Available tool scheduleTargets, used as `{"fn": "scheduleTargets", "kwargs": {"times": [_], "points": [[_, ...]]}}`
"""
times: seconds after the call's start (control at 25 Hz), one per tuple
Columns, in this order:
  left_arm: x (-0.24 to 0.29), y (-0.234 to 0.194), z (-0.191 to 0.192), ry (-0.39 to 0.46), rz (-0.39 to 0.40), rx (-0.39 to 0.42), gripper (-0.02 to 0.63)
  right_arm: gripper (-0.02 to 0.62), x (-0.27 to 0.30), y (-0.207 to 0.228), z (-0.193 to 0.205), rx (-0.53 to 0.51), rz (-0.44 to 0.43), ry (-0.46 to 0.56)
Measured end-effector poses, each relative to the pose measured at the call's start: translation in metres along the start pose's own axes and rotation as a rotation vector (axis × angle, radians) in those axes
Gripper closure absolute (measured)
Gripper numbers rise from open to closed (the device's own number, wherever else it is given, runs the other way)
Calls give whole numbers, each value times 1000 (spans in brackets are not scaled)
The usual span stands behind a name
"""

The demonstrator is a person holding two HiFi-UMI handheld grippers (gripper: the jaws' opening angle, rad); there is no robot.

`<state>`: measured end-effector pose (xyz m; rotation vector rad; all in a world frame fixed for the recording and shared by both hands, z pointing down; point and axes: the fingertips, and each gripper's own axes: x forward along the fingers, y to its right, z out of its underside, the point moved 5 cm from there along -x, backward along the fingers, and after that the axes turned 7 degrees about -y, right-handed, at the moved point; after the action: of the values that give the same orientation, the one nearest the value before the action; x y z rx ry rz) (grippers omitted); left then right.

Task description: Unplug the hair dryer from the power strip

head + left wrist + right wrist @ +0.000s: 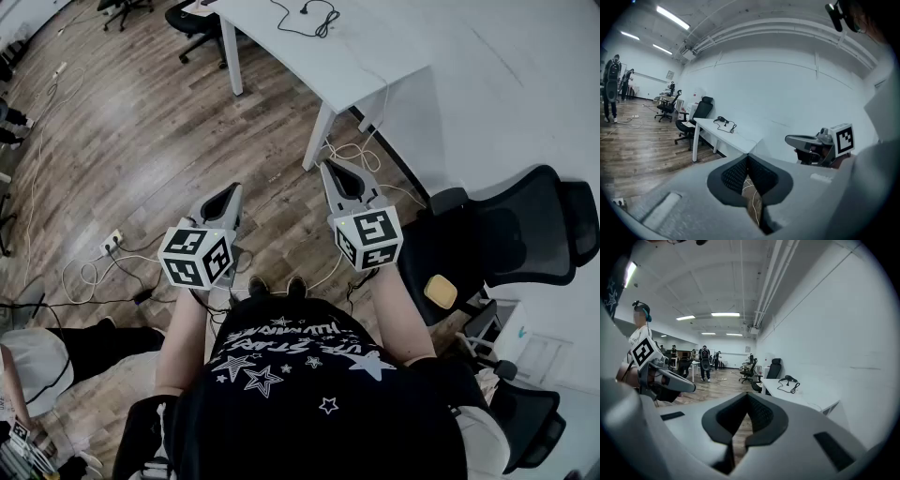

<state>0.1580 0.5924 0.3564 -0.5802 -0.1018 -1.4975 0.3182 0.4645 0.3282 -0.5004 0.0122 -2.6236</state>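
Note:
A black hair dryer (pixel 317 16) lies with its coiled black cord on the white table (pixel 309 56) far ahead; I cannot tell where its plug goes. The hair dryer (pixel 723 120) also shows small in the left gripper view, and the same dryer (pixel 789 378) in the right gripper view. A white power strip (pixel 111 242) lies on the wood floor at the left. My left gripper (pixel 228 192) and right gripper (pixel 330 169) are held at waist height, side by side, pointing toward the table. Both are shut and hold nothing.
Black office chairs (pixel 525 234) stand close on my right, and another chair (pixel 192 23) stands behind the table. White and black cables (pixel 361 155) trail over the floor under the table and at the left. People (pixel 704 363) stand far down the room.

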Motion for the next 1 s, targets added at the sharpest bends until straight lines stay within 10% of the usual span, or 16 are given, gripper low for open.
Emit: {"fn": "scheduleTargets", "kwargs": {"times": [1.0], "points": [[-21,-73,15,-31,7,-72,598,586,48,-32,-9,-1,31,-19]]}}
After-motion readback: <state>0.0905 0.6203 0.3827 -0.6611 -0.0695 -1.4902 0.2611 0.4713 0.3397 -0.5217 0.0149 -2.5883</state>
